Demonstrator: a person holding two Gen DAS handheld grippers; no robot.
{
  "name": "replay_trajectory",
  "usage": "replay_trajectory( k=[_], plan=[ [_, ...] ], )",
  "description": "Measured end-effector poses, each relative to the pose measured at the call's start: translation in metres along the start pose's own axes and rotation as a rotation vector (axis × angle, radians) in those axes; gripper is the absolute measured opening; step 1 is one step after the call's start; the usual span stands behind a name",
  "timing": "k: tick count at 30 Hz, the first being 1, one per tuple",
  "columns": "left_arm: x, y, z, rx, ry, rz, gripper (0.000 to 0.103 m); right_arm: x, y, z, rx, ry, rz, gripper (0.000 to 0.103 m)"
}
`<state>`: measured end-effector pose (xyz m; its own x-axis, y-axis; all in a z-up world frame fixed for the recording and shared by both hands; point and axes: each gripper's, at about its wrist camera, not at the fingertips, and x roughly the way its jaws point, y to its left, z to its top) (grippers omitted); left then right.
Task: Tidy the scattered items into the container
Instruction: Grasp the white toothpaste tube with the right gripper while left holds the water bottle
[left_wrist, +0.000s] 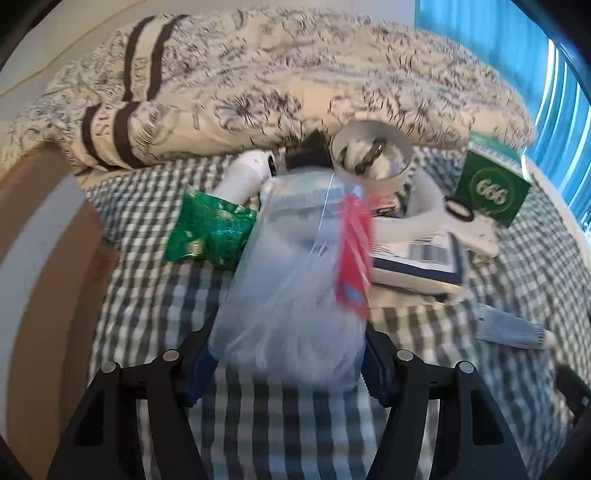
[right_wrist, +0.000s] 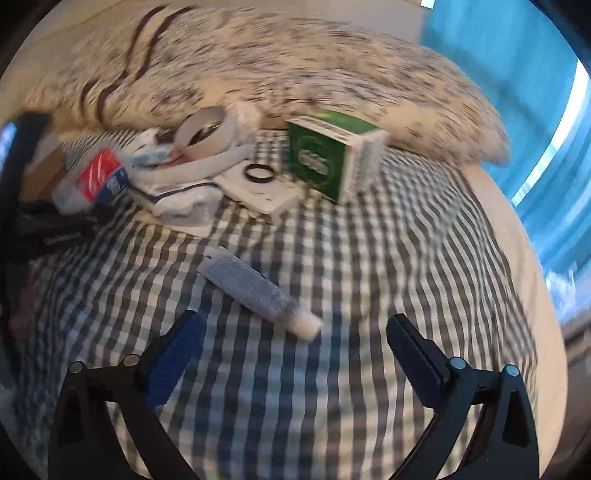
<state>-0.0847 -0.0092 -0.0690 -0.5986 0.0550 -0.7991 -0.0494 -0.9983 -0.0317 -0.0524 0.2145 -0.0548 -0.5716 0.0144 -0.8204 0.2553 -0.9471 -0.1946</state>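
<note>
The bed (right_wrist: 332, 369), covered by a checked sheet, is being seen beneath both pairs of jaws, and a flower-printed quilt (left_wrist: 277, 81) is being shown heaped along its far side, well beyond them. A brown cardboard box (left_wrist: 55, 295) is being glimpsed at the bed's edge, off to the left of the left jaws; whether it is the container cannot be told.

A clear plastic bag (left_wrist: 291, 295) with a red label is being gripped by the left gripper (left_wrist: 290, 373), whose jaws are clamped on the bag's near end, so that the bag is stretching forward from between them. Beyond the bag's left side a green snack packet (left_wrist: 210, 229) is being shown lying against it, with a white bottle (left_wrist: 243, 173) just behind the packet. Ahead of the bag a white paper cup (left_wrist: 371, 155) holding small things is being seen, tipped toward the camera. To the right of the left jaws a book (left_wrist: 417, 266) and a green carton (left_wrist: 491, 188) marked 666 are being shown, with a black ring (left_wrist: 460, 213) between them.

The right gripper (right_wrist: 293, 332) is being held over the sheet with its jaws wide apart and nothing between them. A grey tube (right_wrist: 258, 291) with a white cap is being seen lying just ahead of them, slightly left of centre, apart from both fingers. Much is being blurred in this view.
</note>
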Motion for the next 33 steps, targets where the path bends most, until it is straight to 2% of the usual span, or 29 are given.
replay_trajectory(
  k=[2,3,5,11,12,13,14,15,16,17,18,20,25,33],
  plan=[
    [-0.013,0.002,-0.004,-0.004,0.003,0.012,0.064,0.022,0.005,0.008,-0.057,0.097,0.031,0.092],
    [-0.016,0.003,-0.007,-0.004,0.015,0.010,0.063,0.035,0.009,0.010,-0.094,0.146,0.035,0.081],
    [-0.019,0.002,-0.010,0.000,0.027,0.008,0.063,0.054,0.016,0.011,-0.155,0.188,0.025,0.075],
    [-0.008,-0.004,-0.006,0.011,-0.010,-0.010,0.064,0.070,0.019,0.020,-0.169,0.201,0.041,0.075],
    [-0.004,-0.004,-0.004,0.009,-0.014,-0.009,0.068,0.072,0.020,0.020,-0.168,0.202,0.042,0.075],
    [0.002,-0.003,-0.003,0.006,-0.010,0.004,0.081,0.072,0.020,0.021,-0.159,0.202,0.050,0.074],
    [0.008,-0.003,-0.002,-0.003,-0.007,0.026,0.085,0.072,0.019,0.022,-0.150,0.202,0.064,0.068],
    [0.014,-0.004,-0.003,-0.013,-0.007,0.047,0.086,0.070,0.018,0.022,-0.132,0.200,0.086,0.057],
    [0.020,-0.002,-0.003,-0.021,-0.006,0.050,0.084,0.069,0.016,0.022,-0.112,0.195,0.093,0.052],
    [0.024,0.000,-0.004,-0.025,-0.003,0.037,0.081,0.068,0.014,0.025,-0.097,0.195,0.090,0.042],
    [0.031,0.002,-0.004,-0.035,0.010,0.002,0.070,0.067,0.012,0.025,-0.077,0.194,0.091,0.034],
    [0.040,0.005,-0.006,-0.056,0.022,-0.014,0.068,0.064,0.006,0.025,-0.024,0.189,0.105,0.027],
    [0.040,0.014,-0.006,-0.100,0.022,-0.064,0.066,0.052,0.000,0.019,0.030,0.172,0.166,0.026],
    [-0.001,0.012,-0.011,-0.087,-0.008,-0.005,0.064,0.021,0.007,-0.002,0.108,0.115,0.244,0.026]
  ],
)
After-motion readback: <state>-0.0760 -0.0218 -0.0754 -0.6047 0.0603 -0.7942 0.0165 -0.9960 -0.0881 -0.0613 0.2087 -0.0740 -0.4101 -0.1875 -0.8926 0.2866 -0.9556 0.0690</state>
